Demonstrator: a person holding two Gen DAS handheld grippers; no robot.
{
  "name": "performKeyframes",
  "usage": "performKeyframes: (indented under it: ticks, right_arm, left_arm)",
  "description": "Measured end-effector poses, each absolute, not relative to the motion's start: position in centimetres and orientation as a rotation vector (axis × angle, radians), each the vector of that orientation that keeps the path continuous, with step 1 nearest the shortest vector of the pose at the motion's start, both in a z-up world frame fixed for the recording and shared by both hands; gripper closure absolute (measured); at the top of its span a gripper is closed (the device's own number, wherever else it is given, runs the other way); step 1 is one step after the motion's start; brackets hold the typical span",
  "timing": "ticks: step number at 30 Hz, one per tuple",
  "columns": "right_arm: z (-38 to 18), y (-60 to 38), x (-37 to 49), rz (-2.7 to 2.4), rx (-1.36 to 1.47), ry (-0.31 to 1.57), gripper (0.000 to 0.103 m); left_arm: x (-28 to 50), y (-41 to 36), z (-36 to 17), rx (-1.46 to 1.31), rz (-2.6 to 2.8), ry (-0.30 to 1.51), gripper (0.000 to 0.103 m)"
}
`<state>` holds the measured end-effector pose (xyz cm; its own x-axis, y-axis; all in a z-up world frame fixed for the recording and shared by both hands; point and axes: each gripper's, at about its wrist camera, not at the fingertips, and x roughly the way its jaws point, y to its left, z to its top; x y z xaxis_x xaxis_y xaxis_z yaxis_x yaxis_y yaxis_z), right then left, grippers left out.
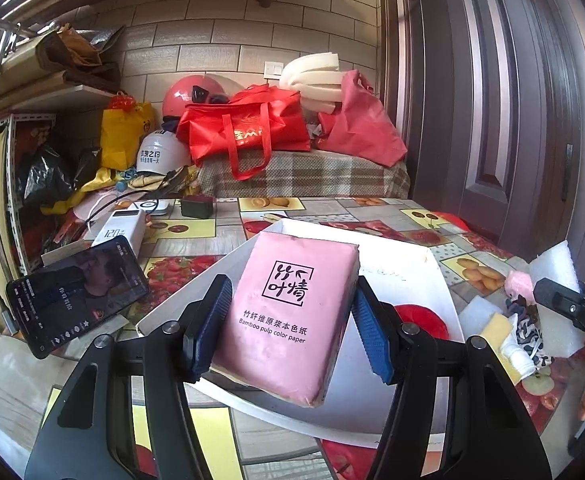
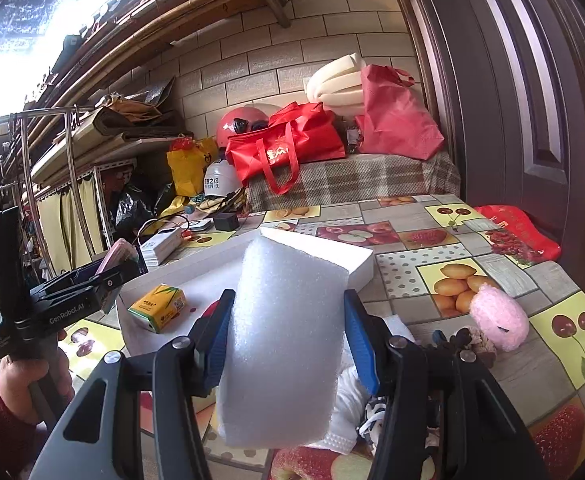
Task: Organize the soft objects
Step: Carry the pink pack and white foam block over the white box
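Note:
My left gripper (image 1: 288, 320) is shut on a pink tissue pack (image 1: 288, 312) and holds it above a white tray (image 1: 412, 272). My right gripper (image 2: 288, 340) is shut on a white foam block (image 2: 284, 344), held over the tray's near right corner (image 2: 356, 260). A green and yellow tissue pack (image 2: 157, 307) lies in the tray. A pink plush toy (image 2: 498, 316) sits on the tablecloth to the right, beside a patterned cloth (image 1: 528, 332), a white tube (image 1: 518, 358) and more foam pieces (image 1: 552, 268).
A phone (image 1: 76, 292) leans at the table's left, with a white power bank (image 1: 122, 232) and a black charger (image 1: 197, 206) behind. A plaid bench (image 1: 304, 176) with red bags (image 1: 248, 128) and helmets stands at the back. A dark door (image 1: 512, 100) is on the right.

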<state>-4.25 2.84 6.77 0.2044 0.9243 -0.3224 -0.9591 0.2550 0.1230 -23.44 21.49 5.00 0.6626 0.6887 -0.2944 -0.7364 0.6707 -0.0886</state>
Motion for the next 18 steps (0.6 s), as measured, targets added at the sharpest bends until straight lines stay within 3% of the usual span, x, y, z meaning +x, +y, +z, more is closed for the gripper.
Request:
performKeyframes:
  ticks: [11,18]
  right_arm:
    - [5.7,8.7,-9.0,1.489,-0.218,0.403,0.051]
    - [4.5,12.7,-9.2,1.566,-0.277,0.567,0.051]
  left_arm:
    - [-22.6,24.9,4.7,-0.282,0.855,0.234,0.042]
    - [-22.6,25.1,4.9,-0.29,0.832,0.223,0.042]
